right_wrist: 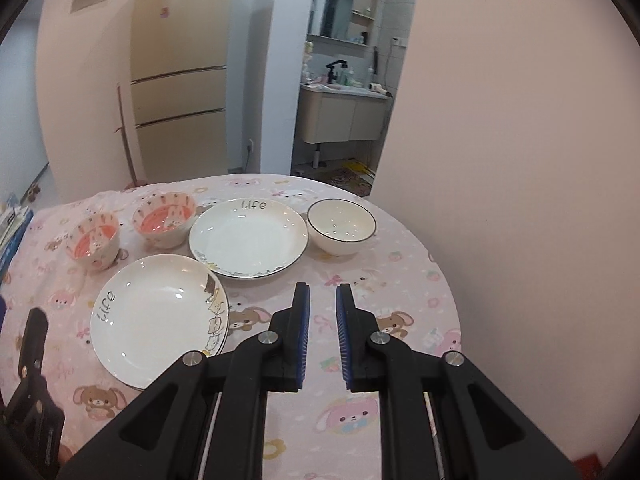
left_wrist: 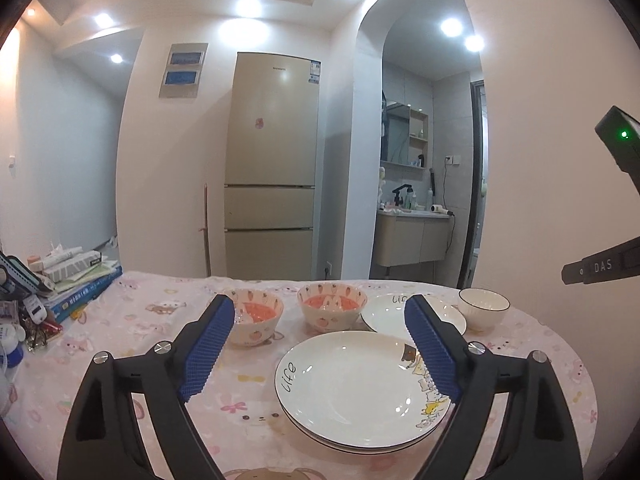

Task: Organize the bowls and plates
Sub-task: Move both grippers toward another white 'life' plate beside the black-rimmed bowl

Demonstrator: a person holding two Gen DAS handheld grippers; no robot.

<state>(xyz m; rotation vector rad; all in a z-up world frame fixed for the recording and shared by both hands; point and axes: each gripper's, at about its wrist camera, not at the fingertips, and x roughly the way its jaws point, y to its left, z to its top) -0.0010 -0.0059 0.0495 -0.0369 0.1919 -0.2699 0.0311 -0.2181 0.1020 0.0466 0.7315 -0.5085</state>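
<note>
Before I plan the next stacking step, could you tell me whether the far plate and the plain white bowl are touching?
Cannot tell: in the right wrist view the far plate and white bowl rims nearly meet, with no plain gap or contact.

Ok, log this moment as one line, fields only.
left gripper: open, empty | right gripper: shut, empty | near plates: stacked | far plate: alone | pink bowls: apart | white bowl: alone

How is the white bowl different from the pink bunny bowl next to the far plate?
The white bowl is plain white inside with a thin dark rim; the pink bunny bowl is orange-pink inside with a bunny and carrot pictures. The white bowl sits right of the far plate; the pink bunny bowl sits left of it. Both stand upright and empty on the table.
</note>
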